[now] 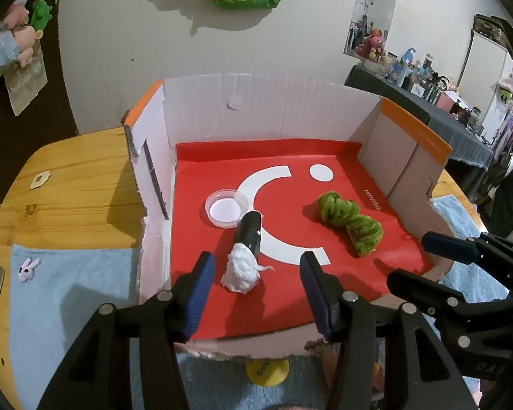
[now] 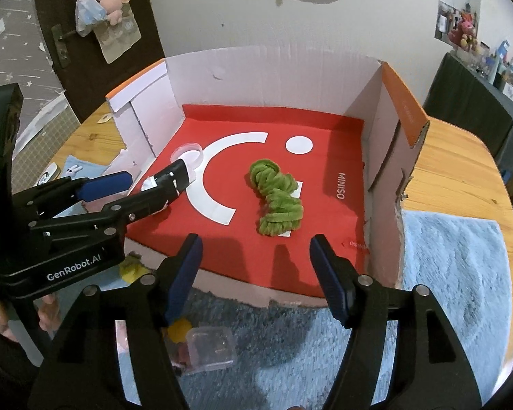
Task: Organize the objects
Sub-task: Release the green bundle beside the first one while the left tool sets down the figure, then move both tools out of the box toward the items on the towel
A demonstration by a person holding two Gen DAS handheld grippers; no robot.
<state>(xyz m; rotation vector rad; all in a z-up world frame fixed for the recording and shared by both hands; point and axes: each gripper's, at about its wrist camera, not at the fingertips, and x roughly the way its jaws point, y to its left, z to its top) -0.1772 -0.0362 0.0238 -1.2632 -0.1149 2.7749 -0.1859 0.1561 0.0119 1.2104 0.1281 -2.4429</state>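
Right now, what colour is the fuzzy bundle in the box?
Green; the fuzzy bundle shows best in the right wrist view.

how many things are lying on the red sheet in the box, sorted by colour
green: 1, the fuzzy green bundle
clear: 1, the round plastic dish
black and white: 1, the black tube with a white wad
total: 3
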